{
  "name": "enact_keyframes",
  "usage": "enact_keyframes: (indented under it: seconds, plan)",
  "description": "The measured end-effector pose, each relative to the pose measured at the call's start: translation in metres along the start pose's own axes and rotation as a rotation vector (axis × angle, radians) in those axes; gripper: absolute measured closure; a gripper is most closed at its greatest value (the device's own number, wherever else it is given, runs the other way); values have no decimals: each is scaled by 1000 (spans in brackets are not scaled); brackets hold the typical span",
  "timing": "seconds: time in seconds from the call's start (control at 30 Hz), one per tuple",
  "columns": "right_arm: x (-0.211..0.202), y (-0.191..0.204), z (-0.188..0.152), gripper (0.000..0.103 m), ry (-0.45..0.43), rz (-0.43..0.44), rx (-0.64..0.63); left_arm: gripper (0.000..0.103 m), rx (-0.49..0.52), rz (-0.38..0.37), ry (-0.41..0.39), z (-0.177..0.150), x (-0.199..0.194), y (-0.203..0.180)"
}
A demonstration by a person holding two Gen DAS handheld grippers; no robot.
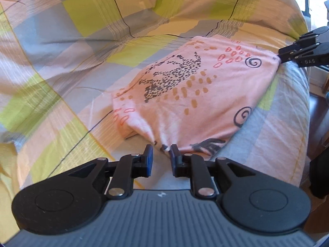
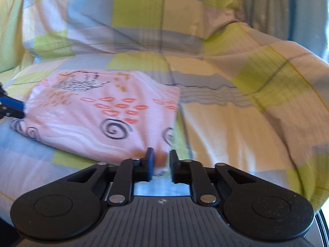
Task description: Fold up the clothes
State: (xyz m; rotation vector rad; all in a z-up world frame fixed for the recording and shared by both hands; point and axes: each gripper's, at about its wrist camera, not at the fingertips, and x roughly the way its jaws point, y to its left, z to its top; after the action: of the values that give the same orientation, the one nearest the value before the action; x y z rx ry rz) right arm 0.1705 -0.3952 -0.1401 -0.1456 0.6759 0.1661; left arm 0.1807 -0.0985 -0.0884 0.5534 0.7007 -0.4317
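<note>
A pink garment [image 1: 195, 86] with black dots, spirals and orange marks lies folded flat on the bed. My left gripper [image 1: 160, 156] is at its near corner. The jaws stand a little apart, the cloth's tip lies between the fingertips, and the blue pads do not press on it. In the left wrist view my right gripper [image 1: 282, 54] is at the far right corner. In the right wrist view that gripper [image 2: 161, 158] also has its jaws apart, with a blurred corner of the garment [image 2: 98, 111] lying loose between them. My left gripper [image 2: 14, 108] shows at the left edge.
A checked bedspread [image 1: 82, 41] in green, grey and peach covers the bed, with folds and a raised bulge [image 2: 133, 20] behind the garment. The bed's edge [image 1: 304, 94] drops off to a dark floor on the right of the left wrist view.
</note>
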Motion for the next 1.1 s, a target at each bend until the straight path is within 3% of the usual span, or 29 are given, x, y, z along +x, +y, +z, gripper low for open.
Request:
enact_keyframes:
  seconds: [0.03,0.1,0.2,0.3,0.43,0.53,0.6,0.63,0.73,0.77,0.9,0.97,1.1]
  plan:
    - [1,-7,-2,76,22,-26,10,88,4,7,-27,1,-7,-3]
    - [-17,-15,-3,76,-80,-2,11,88,-7,-1,-71,7,-16,-9]
    - [-32,-5,0,76,-164,101,-10,87,-12,-69,-97,18,-10,-31]
    - [-30,24,7,77,-173,242,-75,88,52,-93,-65,18,6,-54]
    - [-18,60,6,79,-115,343,-225,83,-4,-111,-46,6,6,-43]
    - [-10,62,3,79,-80,313,-257,73,-16,-115,-25,-3,2,-28]
    - [-5,50,0,92,-66,299,-195,72,-27,-114,-11,-3,-1,-20]
    - [-4,42,1,103,-59,296,-147,78,-28,-100,-17,-1,-5,-19]
    - [-9,27,6,103,-99,273,-56,82,-59,-102,-104,18,-16,-20]
    - [-13,29,9,91,-133,270,-60,82,-69,-110,-129,25,-16,-21]
    - [-4,52,30,87,-177,332,-116,82,-100,-139,-121,42,23,-21]
    - [10,69,38,87,-152,340,-187,82,-145,-160,-87,39,46,-15]
    - [37,80,38,87,-62,351,-282,80,-157,-136,-133,24,49,-2]
